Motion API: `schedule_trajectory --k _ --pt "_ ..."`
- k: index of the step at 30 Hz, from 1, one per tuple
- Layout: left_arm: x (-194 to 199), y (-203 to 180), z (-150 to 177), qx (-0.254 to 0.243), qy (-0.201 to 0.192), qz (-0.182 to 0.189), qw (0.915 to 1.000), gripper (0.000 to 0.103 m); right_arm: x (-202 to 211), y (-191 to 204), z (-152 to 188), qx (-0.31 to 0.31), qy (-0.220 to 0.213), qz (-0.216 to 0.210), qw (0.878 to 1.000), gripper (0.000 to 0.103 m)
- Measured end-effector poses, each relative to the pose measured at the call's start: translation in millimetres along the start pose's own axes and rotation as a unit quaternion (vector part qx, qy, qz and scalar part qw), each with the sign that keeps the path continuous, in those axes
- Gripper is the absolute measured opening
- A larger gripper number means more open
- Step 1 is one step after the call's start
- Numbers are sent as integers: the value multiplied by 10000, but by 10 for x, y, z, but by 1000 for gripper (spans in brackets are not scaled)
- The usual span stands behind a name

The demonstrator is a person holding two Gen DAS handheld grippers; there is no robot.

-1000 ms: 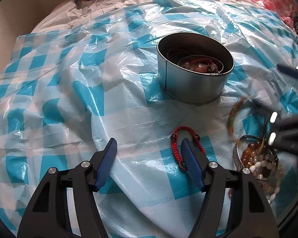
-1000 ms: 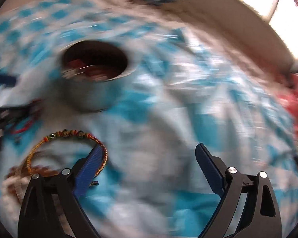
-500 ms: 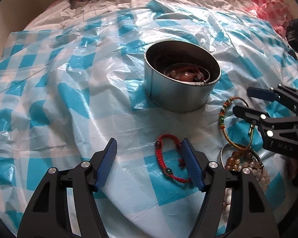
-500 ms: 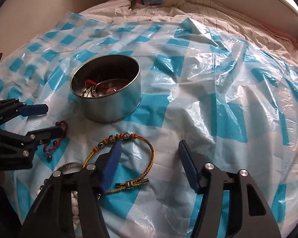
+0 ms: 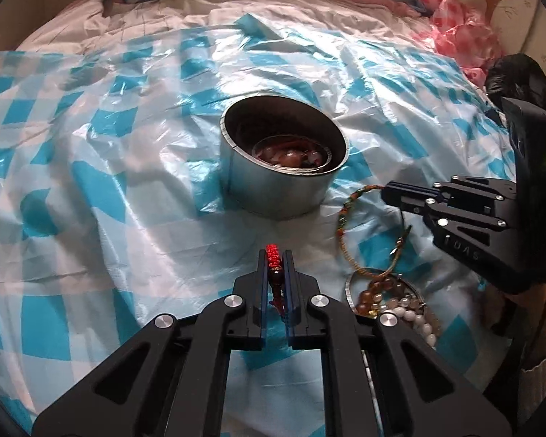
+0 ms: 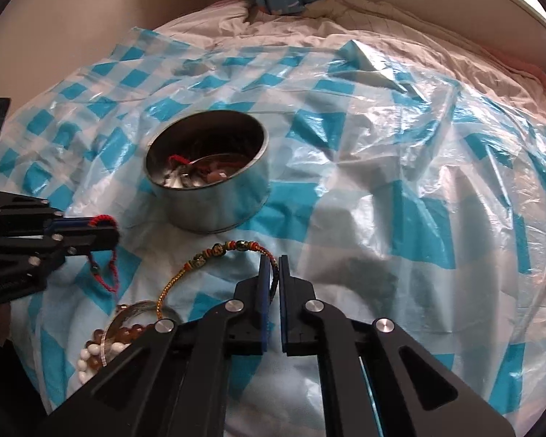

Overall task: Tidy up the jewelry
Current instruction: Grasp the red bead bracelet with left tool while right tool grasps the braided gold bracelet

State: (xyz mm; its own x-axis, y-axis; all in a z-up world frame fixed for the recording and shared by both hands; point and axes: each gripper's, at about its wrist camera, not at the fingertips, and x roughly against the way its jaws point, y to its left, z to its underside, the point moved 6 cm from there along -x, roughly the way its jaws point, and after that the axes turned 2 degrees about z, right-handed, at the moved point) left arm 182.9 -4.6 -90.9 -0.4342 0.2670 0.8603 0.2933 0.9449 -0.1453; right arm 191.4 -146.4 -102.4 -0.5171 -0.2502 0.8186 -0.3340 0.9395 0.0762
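A: Where are the two grippers?

B: Both sit just in front of the round tin (image 5: 284,167), tipped down. The left gripper (image 5: 275,260) is closing on a red bracelet (image 5: 273,255).

A: And the other?

B: The right gripper (image 6: 270,266) pinches a braided bracelet (image 6: 233,247).

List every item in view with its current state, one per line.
left gripper: closing on the red cord bracelet, pinched between its pads.
right gripper: shut on the multicolour braided bracelet.
round metal tin: upright, lidless, jewelry already inside.
beaded bracelets: heaped on the sheet, untouched.
silver bangle: lying with the beaded heap.
checked plastic sheet: spread out, wrinkled.
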Motion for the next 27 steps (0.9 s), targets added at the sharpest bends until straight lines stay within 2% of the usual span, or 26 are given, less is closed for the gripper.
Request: schedule_trajectory --k 2,3,5,6,7,8,9,10,11,12,14,15,17,21,23,25,27 --pt "-33 59 8 133 73 -51 9999 7 -49 -16 25 -16 125 4 9999 8" --pt "-53 78 14 178 123 -57 9997 9 -69 -19 35 10 167 82 9998 17" --pt "-92 122 26 212 183 -196 9994 21 -90 -2 52 83 199 117 9997 33" --pt "-123 133 37 209 222 -275 9992 34 -111 24 68 178 234 164 9994 36" --pt "-151 143 46 209 251 -320 9990 41 -132 42 87 292 262 262 9989 36" --pt "-196 134 62 186 287 -376 9987 41 -147 72 97 423 280 371 9980 36" --pt "-214 123 71 138 307 -429 9985 41 -153 84 104 482 289 402 9976 34" --pt "-222 105 72 76 327 -455 9984 25 -155 89 106 468 320 303 9979 30" --pt "-218 80 67 49 345 -366 9987 11 -155 76 114 393 340 213 9984 14" --pt "-191 55 55 37 301 -294 9991 7 -150 44 115 269 354 116 9989 6" --pt "-90 11 8 18 99 -167 9998 6 -88 -23 107 -107 282 -279 9992 5" --pt "-32 -5 -18 70 0 23 10000 6 -20 -59 80 -319 161 -525 9980 4" --pt "53 -20 -59 62 -160 182 9997 6 68 -80 33 -500 2 -694 9963 4" --pt "112 -19 -87 164 -242 420 9987 6 137 -78 -2 -601 -101 -875 9943 4" --pt "138 -34 -103 223 -283 586 9976 6 173 -39 -29 -656 -167 -1121 9914 4" --pt "139 -33 -114 237 -291 579 9976 6 213 -24 -49 -762 -220 -1368 9874 4" --pt "104 -2 -99 250 -235 393 9986 6 213 -30 -53 -774 -218 -1385 9871 4"
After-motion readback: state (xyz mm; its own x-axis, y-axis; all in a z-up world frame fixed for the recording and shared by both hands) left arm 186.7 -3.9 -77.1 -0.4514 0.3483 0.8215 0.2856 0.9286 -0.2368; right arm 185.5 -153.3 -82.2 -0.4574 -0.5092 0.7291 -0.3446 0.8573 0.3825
